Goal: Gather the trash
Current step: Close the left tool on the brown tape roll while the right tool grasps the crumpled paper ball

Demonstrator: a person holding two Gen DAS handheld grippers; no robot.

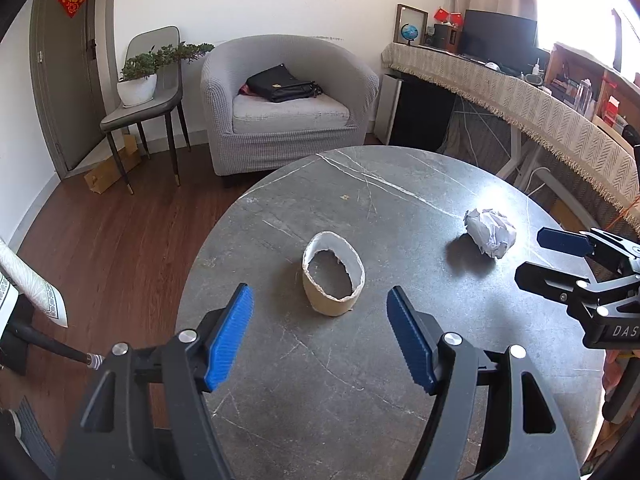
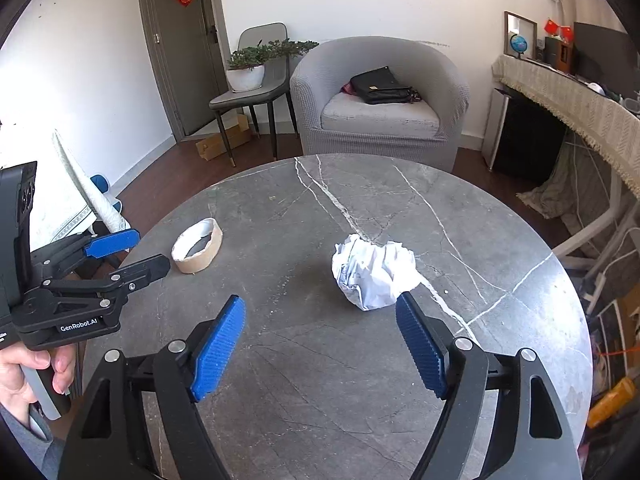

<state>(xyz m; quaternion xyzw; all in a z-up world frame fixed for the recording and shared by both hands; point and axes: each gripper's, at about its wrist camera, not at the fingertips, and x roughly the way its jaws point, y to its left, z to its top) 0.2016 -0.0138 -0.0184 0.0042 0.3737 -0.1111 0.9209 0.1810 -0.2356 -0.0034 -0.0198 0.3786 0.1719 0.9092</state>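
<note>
table: round grey marble-look top [image 1: 360, 380], white veins, sits mid-room.
left gripper: [image 1: 320, 320] fingers spread wide, nothing between them, hovering low over near-left part of table; also seen from right cam [image 2: 128, 252], a bare hand [image 2: 24, 372] on its handle.
right gripper: [image 2: 320, 332] blue pads apart, empty, pointed at the paper; from left cam [image 1: 536, 256] it comes in from the right edge.
tape core: squashed cardboard ring [image 1: 333, 278], white inside, standing on its edge on table just ahead of left gripper, centred betw. the two pads, not touching either.
paper ball: crumpled white wad [image 2: 374, 274], faint print on it, on table just ahead of right gripper; near edge looks v. close to the right-hand pad [image 2: 420, 344], contact unclear w/ fisheye warp.
spacing: ring + wad well apart, open tabletop betw. them; nothing blocking either one.
armchair: grey tub chair [image 1: 288, 104] beyond table, black bag [image 1: 282, 84] on its seat.
side chair: grey, thin legs [image 1: 142, 112], potted plant in white pot [image 1: 138, 80] on it, left of armchair.
floor: flat cardboard box [image 1: 108, 172] by door [image 1: 60, 72].
desk: long, fringed beige cloth [image 1: 520, 96], right side of room; monitor [image 1: 496, 36] + small globe [image 1: 409, 34] on top.
</note>
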